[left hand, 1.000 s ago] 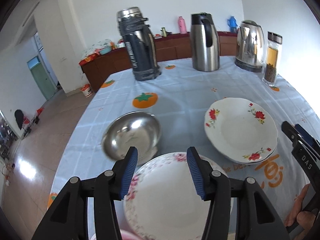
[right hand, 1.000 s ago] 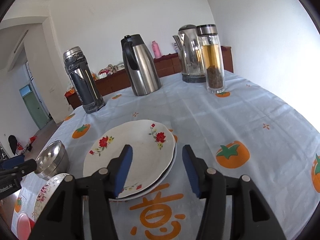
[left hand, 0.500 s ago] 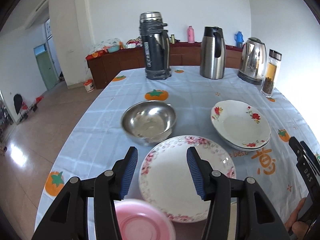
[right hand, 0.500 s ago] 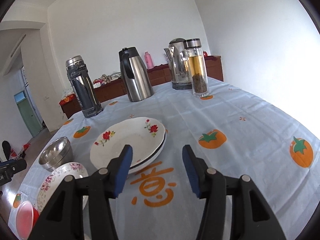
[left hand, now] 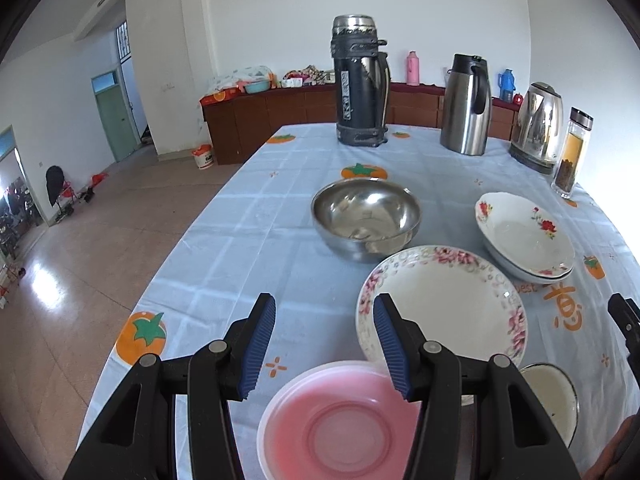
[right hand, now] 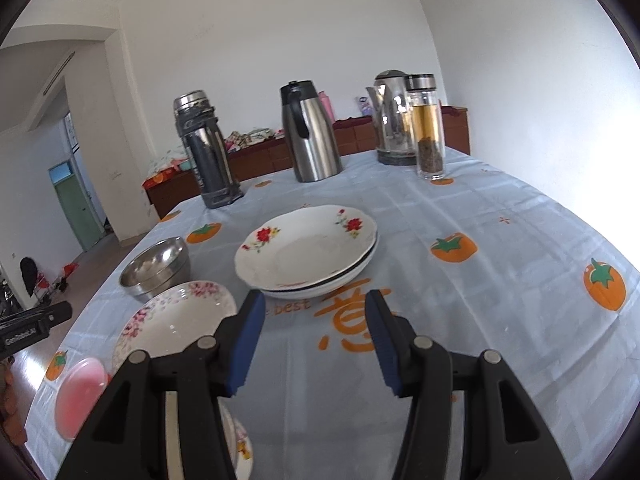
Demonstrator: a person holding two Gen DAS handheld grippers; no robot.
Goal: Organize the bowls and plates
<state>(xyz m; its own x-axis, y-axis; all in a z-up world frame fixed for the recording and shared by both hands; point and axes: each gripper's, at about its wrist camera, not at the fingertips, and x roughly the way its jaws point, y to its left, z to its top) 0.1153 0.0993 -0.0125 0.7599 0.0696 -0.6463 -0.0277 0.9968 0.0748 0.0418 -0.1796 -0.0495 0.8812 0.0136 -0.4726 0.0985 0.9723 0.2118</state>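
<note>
Plainly, both grippers, left gripper (left hand: 324, 336) and right gripper (right hand: 316, 340), gape empty.

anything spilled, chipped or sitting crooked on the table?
Nothing stands out. The steel bowl, red-flower plates, pink-rimmed plate and pink plastic bowl all sit flat and look whole, with no spill on the tablecloth. Both tongs, left and right, are open and empty.

This is looking like a home dining room. A table (left hand: 248, 216) is wearing a cloth with orange fruits, kettles (left hand: 538, 128) are standing on it, and a wooden sideboard (left hand: 280, 116) is sitting behind.
</note>
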